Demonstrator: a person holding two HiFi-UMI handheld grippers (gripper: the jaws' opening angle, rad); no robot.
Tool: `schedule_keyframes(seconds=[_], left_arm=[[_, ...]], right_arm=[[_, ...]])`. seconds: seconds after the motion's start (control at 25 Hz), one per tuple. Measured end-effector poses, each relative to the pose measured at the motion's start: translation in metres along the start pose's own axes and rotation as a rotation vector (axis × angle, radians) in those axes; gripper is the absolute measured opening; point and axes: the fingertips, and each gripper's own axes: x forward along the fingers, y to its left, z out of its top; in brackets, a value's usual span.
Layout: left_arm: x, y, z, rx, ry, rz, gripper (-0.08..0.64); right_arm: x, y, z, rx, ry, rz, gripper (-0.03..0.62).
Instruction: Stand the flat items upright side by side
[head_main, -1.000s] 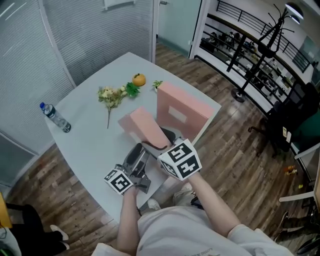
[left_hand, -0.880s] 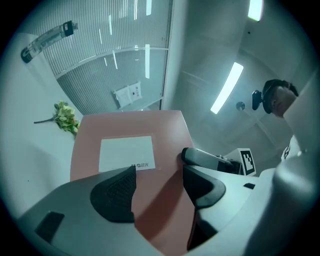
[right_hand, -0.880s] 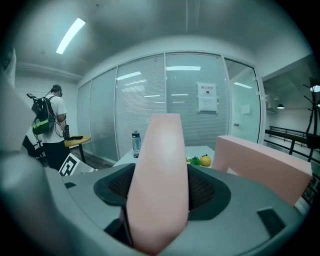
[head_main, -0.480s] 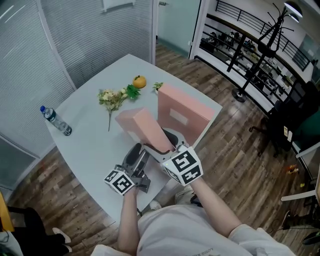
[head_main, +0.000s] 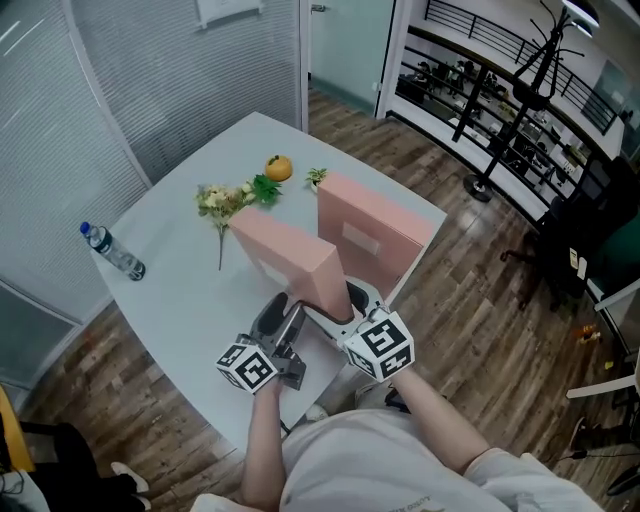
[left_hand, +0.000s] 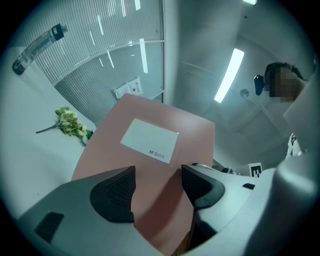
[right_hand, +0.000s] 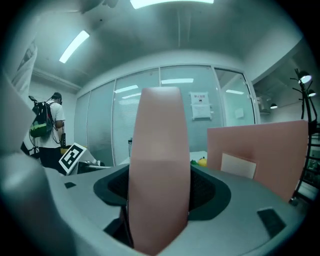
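An office: blind-lined glass partitions (head_main: 60, 120), wood-plank floor (head_main: 470, 250), a white meeting table (head_main: 170, 290), an office chair (head_main: 580, 225).

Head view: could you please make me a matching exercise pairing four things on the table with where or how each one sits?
Things:
1. water bottle
2. orange
3. far pink box
4. near pink box

States:
A. clamped edge-on in the right tongs
B. lying on its side near the left edge of the table
C. standing upright on its own
D. next to the green leaves at the far side

Pairs: 1-B, 2-D, 3-C, 4-A.
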Motion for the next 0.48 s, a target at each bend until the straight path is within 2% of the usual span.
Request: schedule_keyframes(seconds=[0.2,0.36,0.4,0.48], left_arm=[[-0.001,0.008,-0.02,-0.011,0.072,0.018,0.284],[-0.004,0.016,-0.053,0.106,0.241,0.095,0.268],[-0.005,0.016,-0.056,0.108,0.255,0.096,0.262],[-0.005,0.017,-0.053,0.048,0.22,0.074,0.262]], right_arm=[[-0.001,-0.002,-0.02,-0.043,0.049,0.011,0.324],[-0.008,-0.007,-0.065,0.019,0.1,0.016,0.324],[-0.009,-0.007,-0.071,0.036,0.094,0.021,0.324],[-0.01,-0.007,-0.074,0.042,0.082,0.027,0.325]])
